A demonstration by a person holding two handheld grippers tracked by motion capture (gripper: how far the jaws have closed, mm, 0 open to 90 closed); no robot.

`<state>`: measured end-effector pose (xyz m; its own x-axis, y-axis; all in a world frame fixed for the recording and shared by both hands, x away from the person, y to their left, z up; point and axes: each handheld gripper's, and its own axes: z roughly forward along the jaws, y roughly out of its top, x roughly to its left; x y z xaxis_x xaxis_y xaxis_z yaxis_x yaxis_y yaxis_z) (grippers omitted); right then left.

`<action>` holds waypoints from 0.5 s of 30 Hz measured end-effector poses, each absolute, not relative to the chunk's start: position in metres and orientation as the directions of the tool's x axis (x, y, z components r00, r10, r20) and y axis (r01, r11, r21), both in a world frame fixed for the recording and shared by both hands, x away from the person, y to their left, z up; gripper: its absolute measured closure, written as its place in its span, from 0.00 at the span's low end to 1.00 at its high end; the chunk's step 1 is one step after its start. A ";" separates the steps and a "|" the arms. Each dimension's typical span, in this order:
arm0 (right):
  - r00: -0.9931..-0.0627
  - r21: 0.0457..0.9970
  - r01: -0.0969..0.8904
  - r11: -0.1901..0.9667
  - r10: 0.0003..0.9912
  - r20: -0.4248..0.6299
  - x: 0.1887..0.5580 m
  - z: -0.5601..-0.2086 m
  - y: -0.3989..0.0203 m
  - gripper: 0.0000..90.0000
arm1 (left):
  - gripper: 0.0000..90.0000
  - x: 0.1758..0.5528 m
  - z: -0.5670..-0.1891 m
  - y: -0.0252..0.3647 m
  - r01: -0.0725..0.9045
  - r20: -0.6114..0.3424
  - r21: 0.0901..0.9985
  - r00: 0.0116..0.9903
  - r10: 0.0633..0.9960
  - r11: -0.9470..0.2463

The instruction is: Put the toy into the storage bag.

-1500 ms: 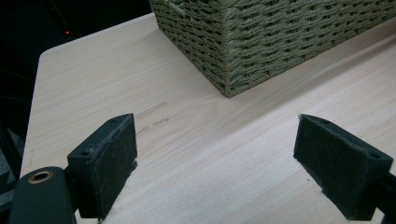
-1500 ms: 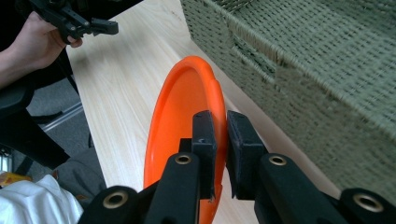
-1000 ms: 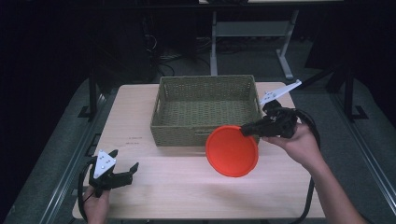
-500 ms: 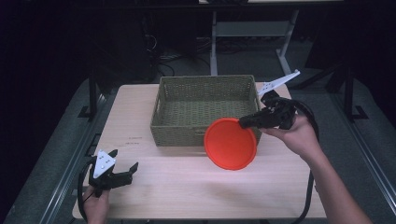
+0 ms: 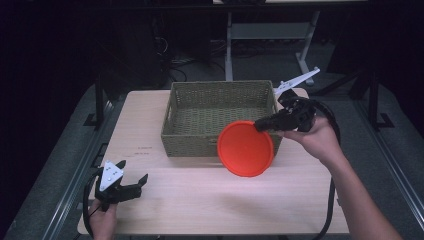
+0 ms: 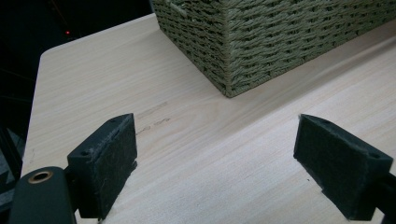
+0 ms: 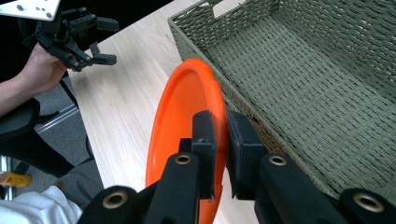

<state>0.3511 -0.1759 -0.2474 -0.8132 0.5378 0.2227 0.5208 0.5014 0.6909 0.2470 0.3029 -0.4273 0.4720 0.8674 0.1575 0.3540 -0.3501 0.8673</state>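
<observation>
Your left gripper [image 5: 131,188] rests low on the table [image 5: 200,200], jaws wide apart with nothing between them. Your right gripper [image 5: 259,125] pinches the orange plate [image 5: 245,148] by its rim — the plate hangs tilted beyond the jaws, just beside the basket's [image 5: 220,117] near wall. With so thin a bite, a knock on that wall could twist it loose.

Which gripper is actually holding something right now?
The right gripper: its jaws are clamped on the rim of the orange plate at the basket. The left gripper is open, nothing between its jaws.
</observation>
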 end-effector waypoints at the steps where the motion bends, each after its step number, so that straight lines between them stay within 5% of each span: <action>1: -0.813 0.690 0.520 0.503 0.539 0.220 0.352 -0.247 -0.176 0.91 | 0.14 0.247 -0.427 0.303 0.353 0.158 0.868 0.472 0.867 -0.350; 15: -0.806 0.700 0.520 0.490 0.554 0.211 0.370 -0.226 -0.168 0.91 | 0.14 0.246 -0.427 0.303 0.356 0.155 0.867 0.473 0.867 -0.349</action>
